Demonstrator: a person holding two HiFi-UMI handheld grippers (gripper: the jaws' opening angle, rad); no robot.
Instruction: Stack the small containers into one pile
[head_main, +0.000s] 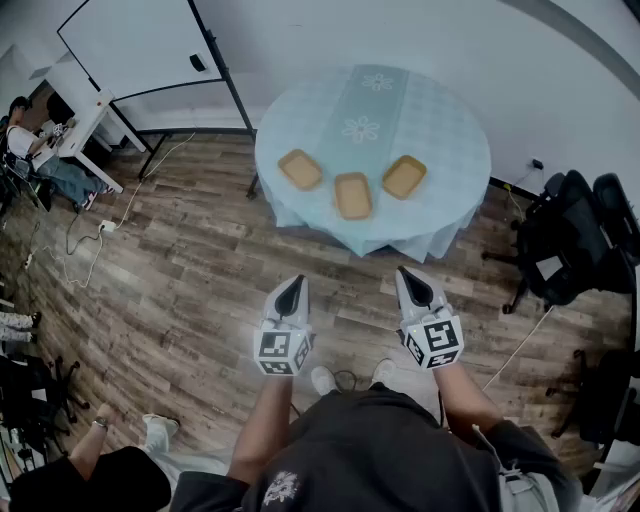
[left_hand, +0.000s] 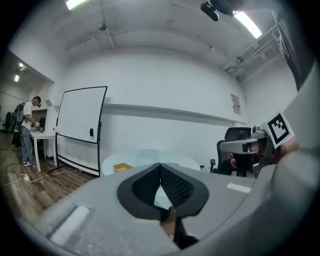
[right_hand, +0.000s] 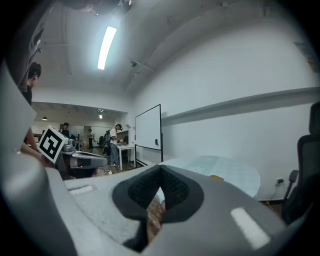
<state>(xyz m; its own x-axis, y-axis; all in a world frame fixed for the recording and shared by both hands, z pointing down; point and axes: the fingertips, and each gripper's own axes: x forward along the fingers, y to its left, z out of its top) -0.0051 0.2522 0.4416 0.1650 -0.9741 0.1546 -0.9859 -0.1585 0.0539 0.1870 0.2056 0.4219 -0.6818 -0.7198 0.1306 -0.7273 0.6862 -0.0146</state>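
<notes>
Fingers (head_main: 290, 298) on both grippers are squeezed together and hold nothing. Head view: the left gripper (head_main: 292, 283) and right gripper (head_main: 407, 275) hang over the wood floor (head_main: 200, 280), well apart from three yellow containers (head_main: 352, 195) in a row on the round surface (head_main: 440, 130). Left gripper view: the fingers touch, and one container (left_hand: 121, 168) sits far off. Right gripper view: the fingers touch too, with the surface (right_hand: 225, 167) beyond them.

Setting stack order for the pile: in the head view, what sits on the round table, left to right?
left container → middle container → right container, all three apart from each other, none stacked yet.
</notes>
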